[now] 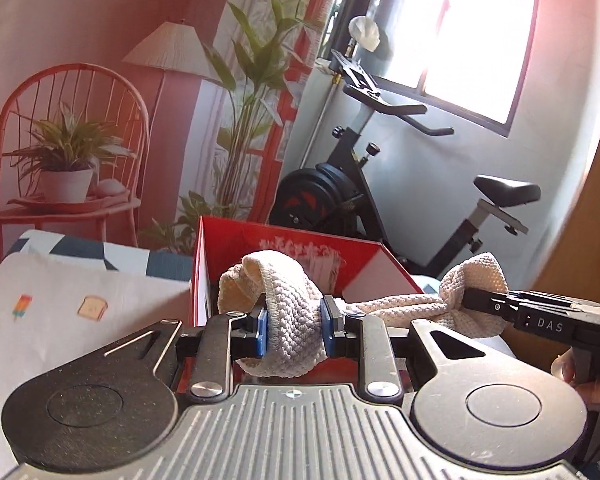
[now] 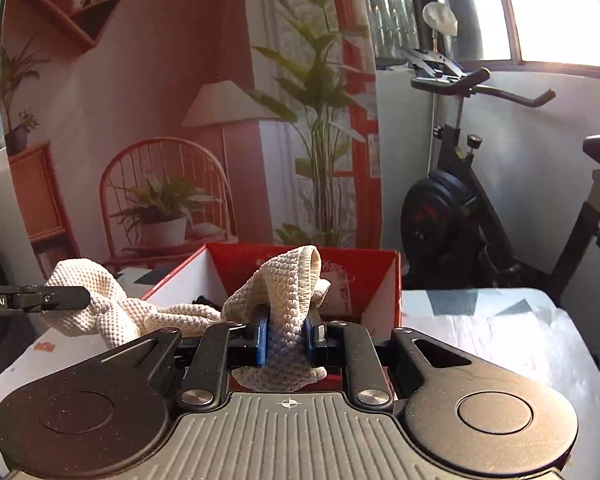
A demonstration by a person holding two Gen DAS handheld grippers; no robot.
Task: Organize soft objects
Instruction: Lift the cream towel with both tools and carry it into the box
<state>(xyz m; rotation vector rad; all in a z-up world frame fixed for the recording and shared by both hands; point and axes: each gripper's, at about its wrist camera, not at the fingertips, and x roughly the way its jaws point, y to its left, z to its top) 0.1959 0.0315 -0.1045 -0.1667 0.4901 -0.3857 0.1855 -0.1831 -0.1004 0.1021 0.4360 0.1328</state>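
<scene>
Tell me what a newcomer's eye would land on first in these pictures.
First, the cream knitted cloth, stretched between the left gripper and right gripper, each clamped on one end. Right behind it stands an open red box on the patterned bed cover. Farther back, a black exercise bike stands under the bright window.

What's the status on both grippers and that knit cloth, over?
Left gripper shut on the knit cloth. Right gripper shut on its other end. Cloth slung between them, at the red box. Nothing blocking.
</scene>
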